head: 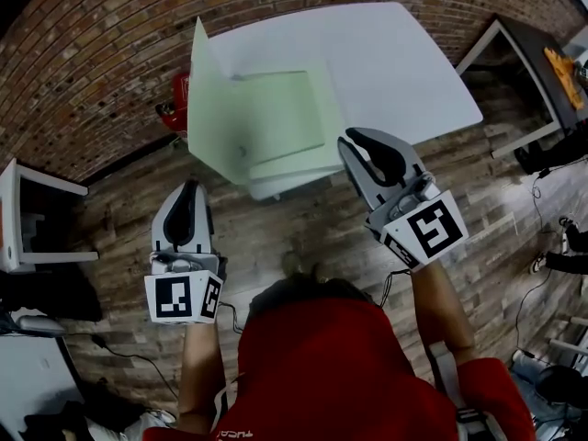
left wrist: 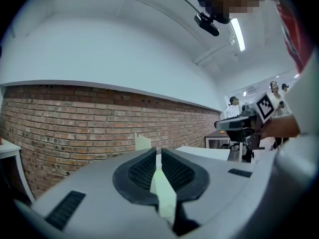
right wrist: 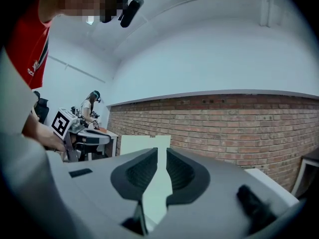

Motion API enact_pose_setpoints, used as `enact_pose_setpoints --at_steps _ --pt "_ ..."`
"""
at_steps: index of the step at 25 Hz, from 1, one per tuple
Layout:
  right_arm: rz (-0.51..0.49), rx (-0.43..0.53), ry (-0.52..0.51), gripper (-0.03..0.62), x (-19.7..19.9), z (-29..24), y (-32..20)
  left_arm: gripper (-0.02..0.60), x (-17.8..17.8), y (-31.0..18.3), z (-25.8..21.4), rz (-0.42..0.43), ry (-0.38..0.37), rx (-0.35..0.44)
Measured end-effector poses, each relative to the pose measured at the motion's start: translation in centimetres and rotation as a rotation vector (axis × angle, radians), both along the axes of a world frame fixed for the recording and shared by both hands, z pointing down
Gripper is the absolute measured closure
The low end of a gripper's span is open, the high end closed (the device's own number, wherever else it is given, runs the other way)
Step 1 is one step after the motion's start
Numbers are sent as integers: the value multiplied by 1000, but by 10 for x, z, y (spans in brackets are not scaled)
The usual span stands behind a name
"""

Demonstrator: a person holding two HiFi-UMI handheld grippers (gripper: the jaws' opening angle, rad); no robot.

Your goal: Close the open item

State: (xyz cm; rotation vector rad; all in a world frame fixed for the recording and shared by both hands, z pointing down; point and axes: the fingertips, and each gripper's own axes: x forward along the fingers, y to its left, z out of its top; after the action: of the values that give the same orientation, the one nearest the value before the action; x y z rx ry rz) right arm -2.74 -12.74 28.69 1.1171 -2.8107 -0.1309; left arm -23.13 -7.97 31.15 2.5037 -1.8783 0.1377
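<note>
**Left gripper** (head: pixel 187 189): the claw is pinched to a narrow slit and holds nothing. It hangs over the wood floor, short of the table and apart from the task's thing. With the jaws together it can only push. We judge that a shove low on the raised cover would slide the whole item instead of folding it.

**Raised cover** (head: pixel 208 108): pale green, it stands steeply along the item's left side. Pushed on its inner face, it would tip outward and open wider.

**Open item** (head: pixel 287 118): a pale green folder that lies at the near edge of the white table (head: pixel 395 62). Its near corner seems to overhang. We judge that a press there could tip it toward the floor.

**Right gripper** (head: pixel 355 142): this claw is also closed to a slit and holds nothing. In the head view its tips sit over the item's right edge. A careless sweep from here could knock the stack askew.

**Hard to make out**
- We cannot tell whether the right tips touch the item or only overlap it in the head view.
- The item could be a folder or a shallow box.
- The hinge line is hidden behind the cover.
- A red object (head: pixel 176 99) behind the cover is mostly hidden, so we leave it unnamed.
- Each gripper view shows only the cover's top and a pale strip through the slit.
</note>
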Motion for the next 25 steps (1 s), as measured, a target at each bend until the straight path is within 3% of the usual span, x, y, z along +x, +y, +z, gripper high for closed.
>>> enact_pose_setpoints --at_steps 3,5,11,20,25 --pt "13 -28 15 545 -6 10 -5 473 -5 -6 7 34 5 -12" --pt "19 -53 25 473 -8 17 -8 429 -6 -11 12 58 0 -22" --pt "17 -178 85 361 -4 52 -15 319 -4 -30 36 104 -7 -88" --pt "124 -391 112 339 42 120 -43 299 -2 -64 52 40 -8 -120" --pt "127 -518 105 339 53 163 -58 300 9 -79 55 41 -29 -130"
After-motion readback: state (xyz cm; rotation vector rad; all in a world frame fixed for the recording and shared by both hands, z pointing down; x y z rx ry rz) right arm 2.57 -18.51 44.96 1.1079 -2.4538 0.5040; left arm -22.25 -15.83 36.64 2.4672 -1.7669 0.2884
